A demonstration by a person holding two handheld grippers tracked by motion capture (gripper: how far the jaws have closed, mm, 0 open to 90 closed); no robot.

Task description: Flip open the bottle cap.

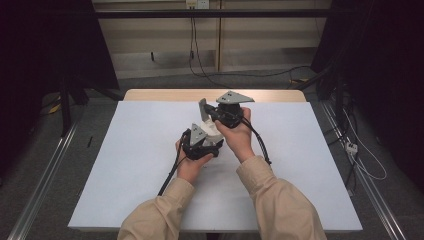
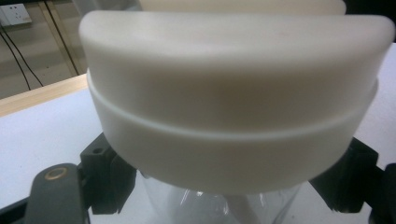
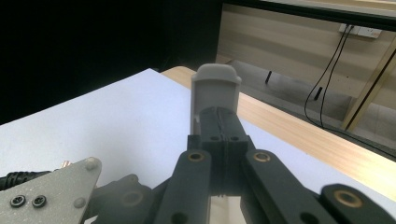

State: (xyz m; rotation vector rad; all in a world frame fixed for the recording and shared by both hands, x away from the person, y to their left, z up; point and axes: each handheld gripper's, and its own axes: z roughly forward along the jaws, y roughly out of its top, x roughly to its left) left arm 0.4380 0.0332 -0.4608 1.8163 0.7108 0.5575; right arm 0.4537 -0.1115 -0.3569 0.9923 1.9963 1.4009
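Steadying needed: white-lidded clear container (image 2: 233, 107) clamped in left gripper (image 1: 202, 145) above table (image 1: 125, 165) centre. Grey flip tab (image 3: 215, 91) pinched between closed jaws of right gripper (image 1: 220, 116). Tab to be lifted slowly, container kept level, twisting avoided.

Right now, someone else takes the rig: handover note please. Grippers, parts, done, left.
Left gripper: jaws spread around the clear container capped by a wide cream-white plastic lid, gripping just under the lid.
Right gripper: jaws shut on a flat grey plastic tab, raised above the white-covered table.
Both are held together mid-table; in the high view the grey tab stands up beside the right gripper.
Done: both parts picked up.
Left: whether the tab joins the container cannot be told; probably bring them together or set both down.
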